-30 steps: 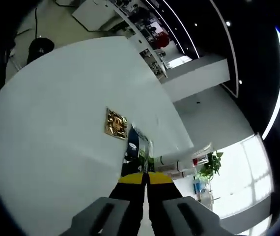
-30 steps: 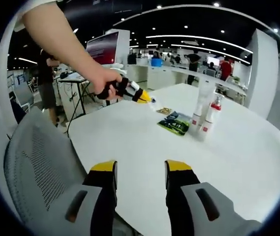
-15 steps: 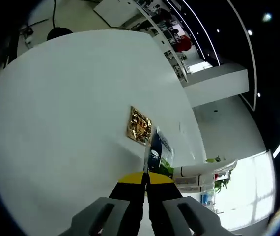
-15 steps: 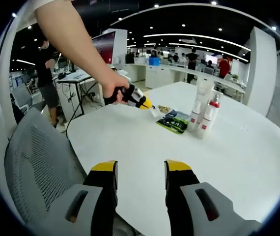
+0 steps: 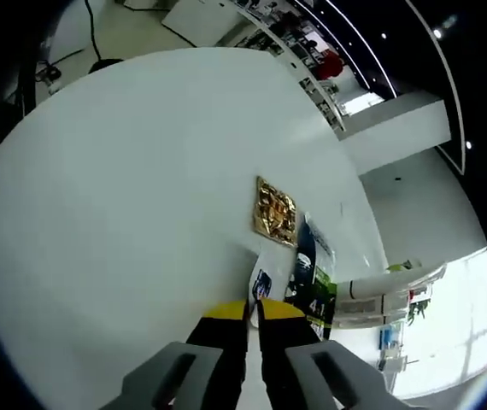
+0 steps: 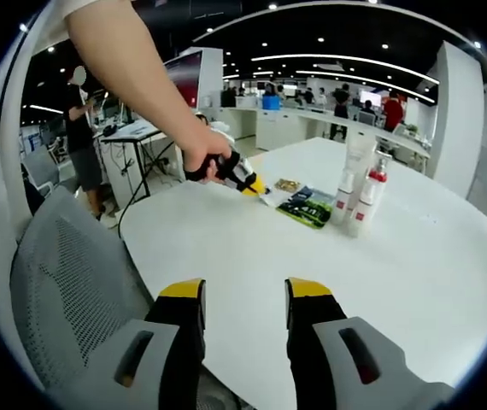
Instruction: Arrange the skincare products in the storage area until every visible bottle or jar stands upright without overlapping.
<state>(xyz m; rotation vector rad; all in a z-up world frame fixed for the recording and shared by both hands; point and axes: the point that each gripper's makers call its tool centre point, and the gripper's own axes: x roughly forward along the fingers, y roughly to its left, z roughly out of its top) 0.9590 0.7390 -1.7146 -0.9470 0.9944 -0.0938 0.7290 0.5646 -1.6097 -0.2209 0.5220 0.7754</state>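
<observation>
Not much sorted yet, I reckon. My left tool [image 5: 253, 309] is pressed together on a small white sachet [image 5: 260, 284] by the gold packet [image 5: 275, 209] and dark green pouches [image 6: 307, 207]. Two white tubes [image 6: 356, 184] already stand upright on the surface [image 6: 414, 256]. My right tool [image 6: 242, 295] hangs spread, well back.

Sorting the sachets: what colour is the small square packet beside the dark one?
Shiny gold square packet, clearest in the left gripper view.
</observation>
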